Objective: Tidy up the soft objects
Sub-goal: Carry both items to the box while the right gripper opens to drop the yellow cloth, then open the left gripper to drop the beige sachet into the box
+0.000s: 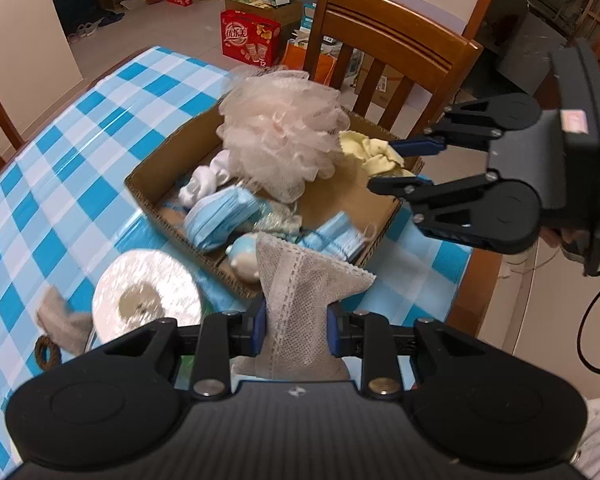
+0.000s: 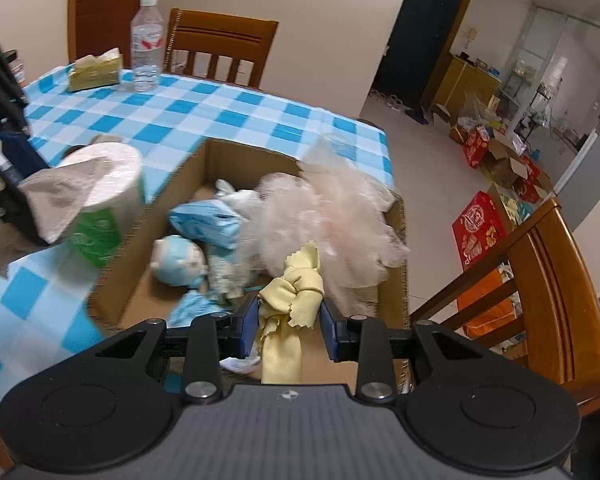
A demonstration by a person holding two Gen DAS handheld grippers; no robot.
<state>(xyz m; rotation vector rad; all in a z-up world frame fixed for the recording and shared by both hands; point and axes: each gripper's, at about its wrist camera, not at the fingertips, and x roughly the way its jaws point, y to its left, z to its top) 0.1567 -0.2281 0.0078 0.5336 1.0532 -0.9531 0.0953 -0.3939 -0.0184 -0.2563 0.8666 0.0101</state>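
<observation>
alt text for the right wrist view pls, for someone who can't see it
The right gripper clamps a yellow cloth above an open cardboard box holding a pink bath pouf, blue face masks and a small plush toy, on a blue checked table.

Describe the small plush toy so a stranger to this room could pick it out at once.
Start at the open cardboard box on the blue-checked table. Inside it, near the corner closest to the toilet paper roll, lies the small plush toy. It is round, pale blue and white, unlike the flat pleated face masks and the big pink mesh bath pouf beside it.
</observation>
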